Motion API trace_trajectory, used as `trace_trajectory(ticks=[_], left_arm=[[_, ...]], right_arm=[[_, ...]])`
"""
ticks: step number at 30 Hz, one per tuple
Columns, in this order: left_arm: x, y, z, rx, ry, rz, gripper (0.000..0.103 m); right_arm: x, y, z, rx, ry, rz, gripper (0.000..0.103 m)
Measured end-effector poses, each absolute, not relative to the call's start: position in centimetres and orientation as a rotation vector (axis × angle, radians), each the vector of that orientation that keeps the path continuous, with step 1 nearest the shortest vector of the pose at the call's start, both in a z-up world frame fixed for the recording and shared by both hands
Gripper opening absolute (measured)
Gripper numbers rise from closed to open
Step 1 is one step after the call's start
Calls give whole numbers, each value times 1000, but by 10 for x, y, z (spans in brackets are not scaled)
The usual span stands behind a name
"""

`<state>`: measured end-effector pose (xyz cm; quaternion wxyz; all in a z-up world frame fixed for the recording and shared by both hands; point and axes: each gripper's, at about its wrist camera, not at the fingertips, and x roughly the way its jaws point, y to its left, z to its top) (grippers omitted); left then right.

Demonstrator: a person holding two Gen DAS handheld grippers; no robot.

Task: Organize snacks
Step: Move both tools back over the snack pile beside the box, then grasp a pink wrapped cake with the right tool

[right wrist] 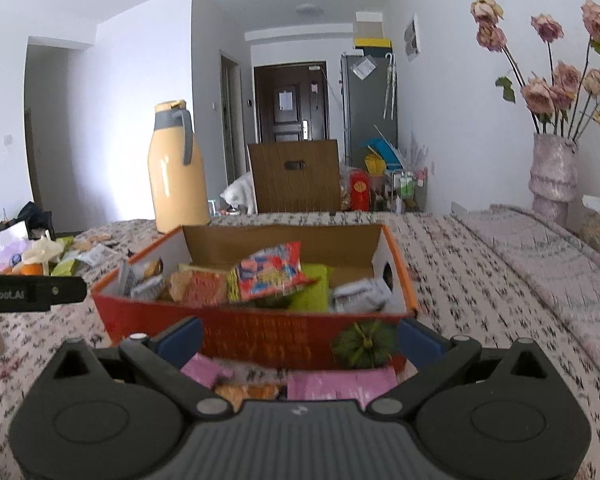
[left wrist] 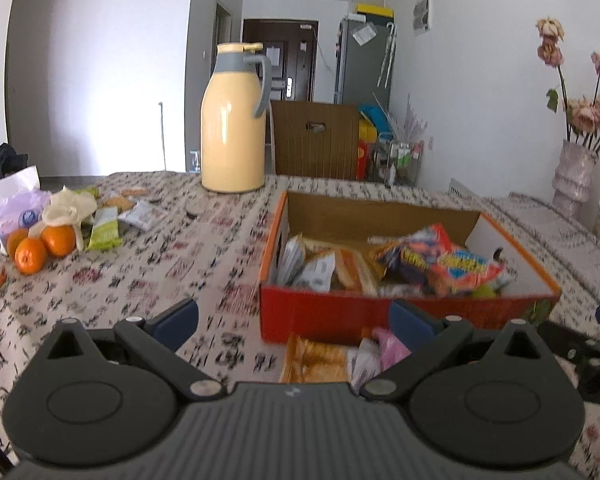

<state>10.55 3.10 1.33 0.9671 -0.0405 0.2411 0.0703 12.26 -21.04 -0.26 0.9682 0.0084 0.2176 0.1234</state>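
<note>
I hold both grippers, left (left wrist: 294, 322) and right (right wrist: 300, 338), jaws spread and empty, before the snack box (right wrist: 252, 330). Loose packets (right wrist: 340, 386) on the desk look light, crinkly and slippery; I'd pinch one at its edge.

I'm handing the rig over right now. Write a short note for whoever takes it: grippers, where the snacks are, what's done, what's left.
Left gripper: open, empty, near the box's left front corner.
Right gripper: open, empty, at the box's front wall.
The orange-red cardboard box sits mid-table and already holds a pile of packets, including a bright red-and-blue snack bag.
Left to do: the pink packets and orange packet lying on the table just in front of the box, plus the loose green packets beside the oranges at far left.
</note>
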Motion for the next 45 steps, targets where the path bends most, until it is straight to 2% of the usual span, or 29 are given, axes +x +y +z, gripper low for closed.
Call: trace_trajectory(ticks=[16,30,45], left_arm=[[108,39,-35,-72,565,143,103],[109,43,-44,-112,576,115,103],[110,43,-44,-122,584,111,103]], right_arm=[[111,-228,-36,35,521,222,103],[118,-232,-46,33,543,214,103],[173,-226,-51,-36,693,170,103]])
